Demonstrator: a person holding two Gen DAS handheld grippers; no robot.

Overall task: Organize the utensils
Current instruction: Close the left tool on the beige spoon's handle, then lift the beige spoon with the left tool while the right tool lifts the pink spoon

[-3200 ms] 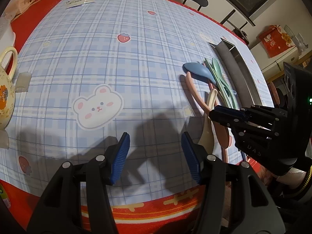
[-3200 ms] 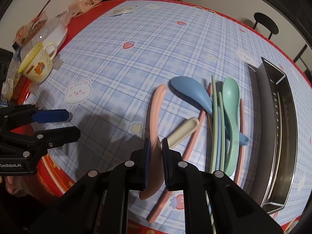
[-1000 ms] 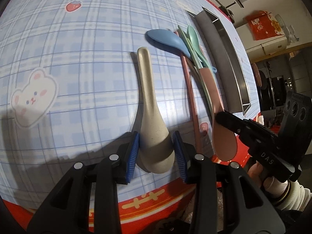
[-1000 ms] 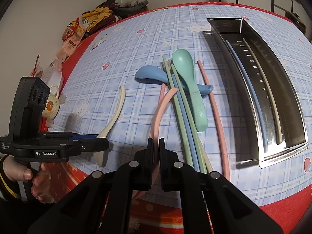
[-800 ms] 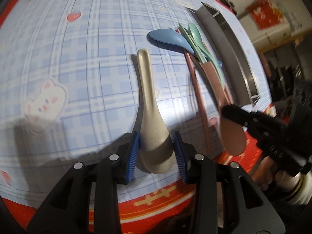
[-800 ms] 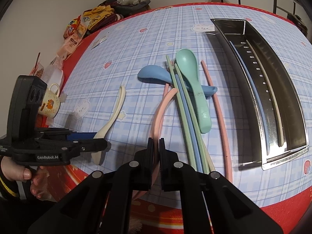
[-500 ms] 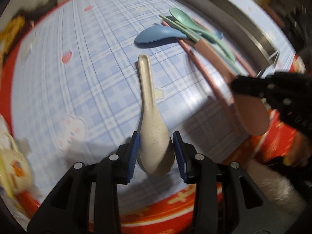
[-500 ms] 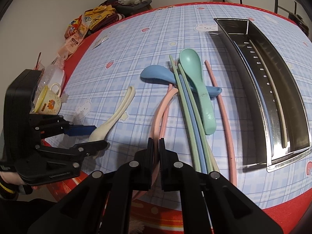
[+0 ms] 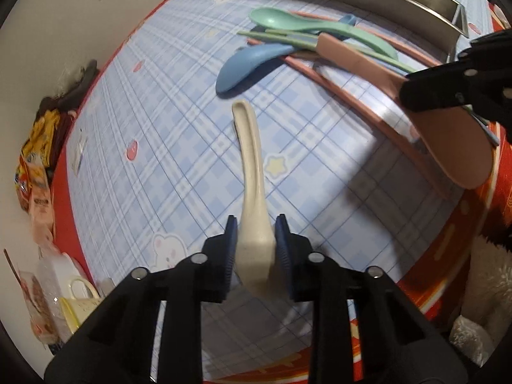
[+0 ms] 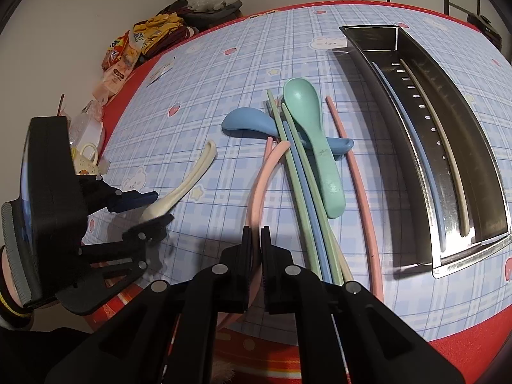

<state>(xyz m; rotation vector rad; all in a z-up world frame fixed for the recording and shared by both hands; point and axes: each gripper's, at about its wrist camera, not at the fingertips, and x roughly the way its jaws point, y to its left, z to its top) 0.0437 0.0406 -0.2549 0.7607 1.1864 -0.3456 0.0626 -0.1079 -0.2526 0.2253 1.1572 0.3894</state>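
My left gripper [image 9: 256,246] has its blue pads on the bowl of a cream spoon [image 9: 249,166], and its jaws are closing on it. The spoon's handle points away over the plaid cloth. In the right wrist view this gripper [image 10: 156,208] is at the left, with the cream spoon [image 10: 192,176] angled up to the right. My right gripper [image 10: 255,240] is shut on a pink spoon [image 10: 259,185] near the table's front edge. The pink spoon [image 9: 448,140] also shows at the right of the left wrist view. The steel tray [image 10: 473,254] holds a blue and a cream chopstick.
A blue spoon [image 10: 246,124], a green spoon [image 10: 310,128], green and blue chopsticks [image 10: 304,185] and a pink chopstick [image 10: 358,185] lie between the pink spoon and the tray. A mug [image 10: 86,160] and snack packets [image 10: 118,60] crowd the left edge.
My left gripper has rolled and shifted with the cream spoon, swinging its handle towards the blue spoon, and its jaws have narrowed on the bowl. The right gripper and pink spoon have stayed put.
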